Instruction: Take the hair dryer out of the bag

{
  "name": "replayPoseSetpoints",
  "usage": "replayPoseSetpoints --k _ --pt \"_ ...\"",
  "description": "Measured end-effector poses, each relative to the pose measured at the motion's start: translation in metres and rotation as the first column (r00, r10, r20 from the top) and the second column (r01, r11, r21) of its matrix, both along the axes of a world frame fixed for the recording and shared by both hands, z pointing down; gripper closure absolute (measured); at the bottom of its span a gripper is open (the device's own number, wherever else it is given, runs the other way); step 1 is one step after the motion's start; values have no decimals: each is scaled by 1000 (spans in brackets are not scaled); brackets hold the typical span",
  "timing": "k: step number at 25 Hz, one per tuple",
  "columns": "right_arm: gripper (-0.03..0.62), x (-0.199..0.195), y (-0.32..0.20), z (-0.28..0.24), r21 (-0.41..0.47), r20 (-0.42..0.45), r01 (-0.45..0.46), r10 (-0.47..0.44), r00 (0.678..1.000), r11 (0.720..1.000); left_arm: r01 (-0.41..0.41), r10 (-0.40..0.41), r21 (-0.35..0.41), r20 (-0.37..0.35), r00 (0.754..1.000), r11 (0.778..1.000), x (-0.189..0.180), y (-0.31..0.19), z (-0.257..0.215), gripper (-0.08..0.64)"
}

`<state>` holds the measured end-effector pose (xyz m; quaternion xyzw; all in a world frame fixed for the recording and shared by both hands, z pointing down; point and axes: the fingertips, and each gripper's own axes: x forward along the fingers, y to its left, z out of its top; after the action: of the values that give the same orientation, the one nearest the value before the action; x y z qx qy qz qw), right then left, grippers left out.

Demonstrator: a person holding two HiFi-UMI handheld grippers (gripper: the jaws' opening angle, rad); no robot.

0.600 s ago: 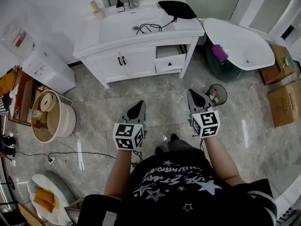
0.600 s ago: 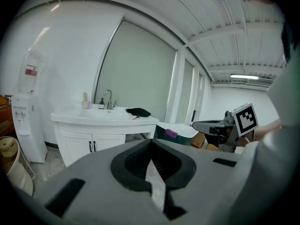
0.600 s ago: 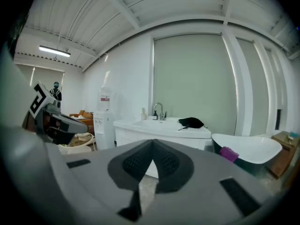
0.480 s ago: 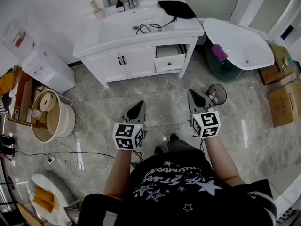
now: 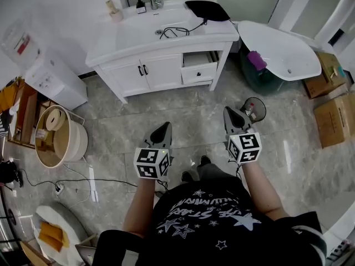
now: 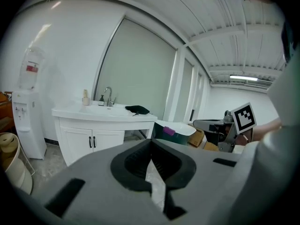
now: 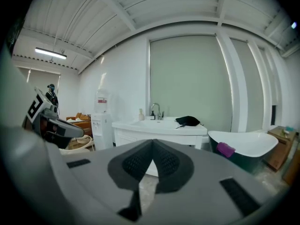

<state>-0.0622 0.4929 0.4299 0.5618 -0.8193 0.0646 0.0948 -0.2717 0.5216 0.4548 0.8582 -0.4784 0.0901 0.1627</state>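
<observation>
Left gripper [image 5: 164, 126] and right gripper [image 5: 228, 111]: jaws together, nothing in them, over the grey tiled floor [image 5: 191, 112]. Black soft bag [image 5: 207, 9] lies at 12 o'clock on the white vanity counter [image 5: 127, 40] — well apart from both.

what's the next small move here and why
Probably step toward the vanity: the black bag lies on its countertop, while the left gripper and right gripper are both shut, empty and over the floor, well short of it.
</observation>
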Motion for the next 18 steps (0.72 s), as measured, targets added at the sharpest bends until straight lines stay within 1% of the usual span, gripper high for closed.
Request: replayPoseSetpoints --k 3,6,9,12,18 --pt "586 1 0 0 -5 6 -6 6 1000 1000 9 -9 10 2 1000 1000 -4 -4 -5 549" --pt "586 0 -1 -1 8 14 24 -24 1000 1000 17 -17 17 -23 1000 1000 -2 -6 -7 549" --pt "586 5 -9 6 -2 18 11 -11 1000 1000 20 -20 4 -20 1000 1000 3 -12 -1 549" --pt "586 14 -25 16 -26 37 5 -4 999 1000 29 -29 -7 -12 1000 1000 9 -22 4 549" --pt "585 37 -72 26 -39 62 15 -13 998 999 79 -79 16 0 997 997 25 -62 4 548"
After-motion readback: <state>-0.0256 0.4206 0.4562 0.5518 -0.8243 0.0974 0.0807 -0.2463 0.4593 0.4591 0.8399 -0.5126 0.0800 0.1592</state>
